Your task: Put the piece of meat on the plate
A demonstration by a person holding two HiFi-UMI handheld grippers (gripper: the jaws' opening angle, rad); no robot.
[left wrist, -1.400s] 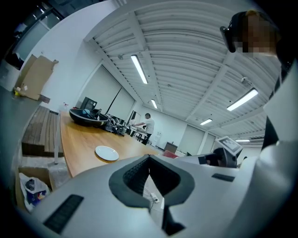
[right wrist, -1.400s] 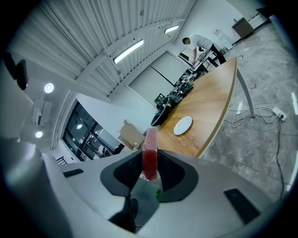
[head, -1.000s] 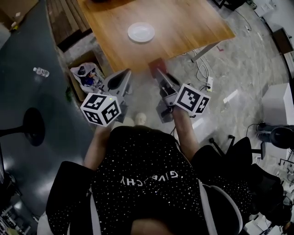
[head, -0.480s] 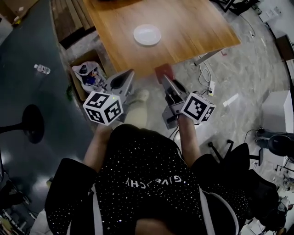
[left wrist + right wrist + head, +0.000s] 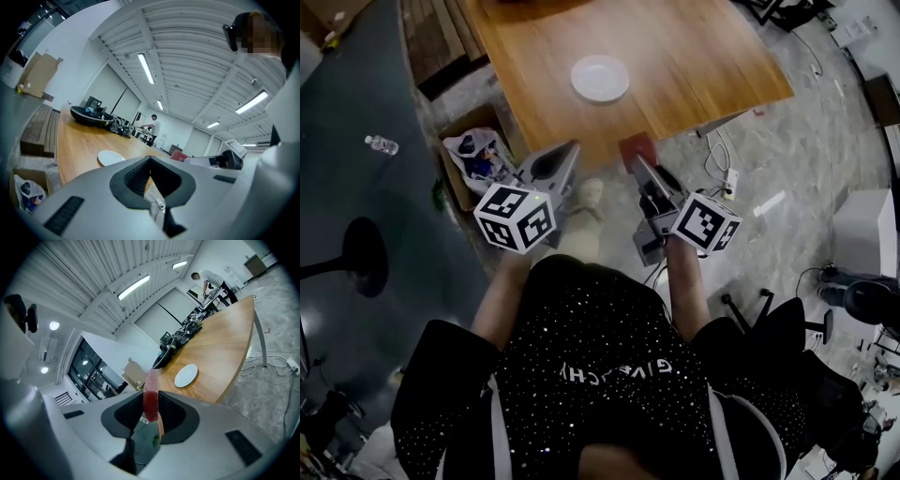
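A white plate (image 5: 600, 78) lies on the wooden table (image 5: 703, 56), a little in from its near edge. My right gripper (image 5: 636, 159) is shut on a flat red piece of meat (image 5: 635, 147), which stands on edge between the jaws just short of the table's edge. The right gripper view shows the meat (image 5: 151, 397) sticking up out of the jaws, with the plate (image 5: 186, 375) beyond it on the table. My left gripper (image 5: 570, 150) hovers beside it over the floor, shut with nothing in it. In its own view the plate (image 5: 111, 158) lies ahead to the left.
On the floor left of the table stand a cardboard box with a filled bag (image 5: 476, 152), a water bottle (image 5: 382, 144) and a black round stand base (image 5: 358, 259). Cables and a power strip (image 5: 729, 180) lie under the table's right corner. Chairs (image 5: 862, 300) stand at the right.
The person has stepped nearer the table, one foot now ahead between the grippers. Both grippers have come slightly closer to the table's edge, the meat still held.
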